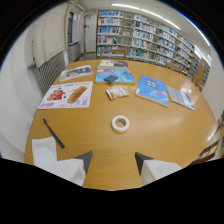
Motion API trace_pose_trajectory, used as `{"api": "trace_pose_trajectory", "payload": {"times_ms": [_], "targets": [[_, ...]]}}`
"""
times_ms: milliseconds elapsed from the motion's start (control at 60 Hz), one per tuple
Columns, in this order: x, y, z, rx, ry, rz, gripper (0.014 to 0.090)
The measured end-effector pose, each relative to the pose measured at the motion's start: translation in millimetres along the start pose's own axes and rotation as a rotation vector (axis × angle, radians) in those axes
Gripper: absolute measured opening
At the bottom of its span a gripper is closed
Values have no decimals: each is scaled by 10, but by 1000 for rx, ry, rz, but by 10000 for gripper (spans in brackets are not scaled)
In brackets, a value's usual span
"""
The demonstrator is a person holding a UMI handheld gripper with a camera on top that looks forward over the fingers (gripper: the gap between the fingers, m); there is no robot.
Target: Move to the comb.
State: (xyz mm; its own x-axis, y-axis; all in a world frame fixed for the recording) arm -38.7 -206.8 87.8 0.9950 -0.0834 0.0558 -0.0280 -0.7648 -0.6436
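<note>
We see our tongs [113,159] held above the near edge of a round wooden table [165,130], the two dark fingertips [85,159] standing well apart with only bare wood between them. Just ahead of them, a little to the right of their midline, lies a white roll of tape [120,123]. The comb [53,133], a thin black strip, lies at a slant off to the left of the left finger, ahead of it and well clear, with a piece of white paper [44,150] just beside its near end.

Beyond the tape we find a small packet [117,92], and further on a blue booklet [115,76] with a dark object on it. To the right of those lies a blue book [152,90] and a pale leaflet [181,97]. Far to the left ahead is a printed sheet showing food [66,95], with another magazine [76,73] beyond it.

Past the table's far side stand a wooden chair [113,52] and long rows of bookshelves [150,37]. A radiator [50,70] sits under the windows on the left.
</note>
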Motion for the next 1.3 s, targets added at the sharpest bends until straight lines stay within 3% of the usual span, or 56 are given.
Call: {"api": "trace_pose_trajectory", "payload": {"times_ms": [617,833,1300], "targets": [[-1723,-167,-96,37,-151,-63,846],[-1833,-558,315,49,-139,-74,846],[-1994,-1544,1714,20,-124,-72,843]]}}
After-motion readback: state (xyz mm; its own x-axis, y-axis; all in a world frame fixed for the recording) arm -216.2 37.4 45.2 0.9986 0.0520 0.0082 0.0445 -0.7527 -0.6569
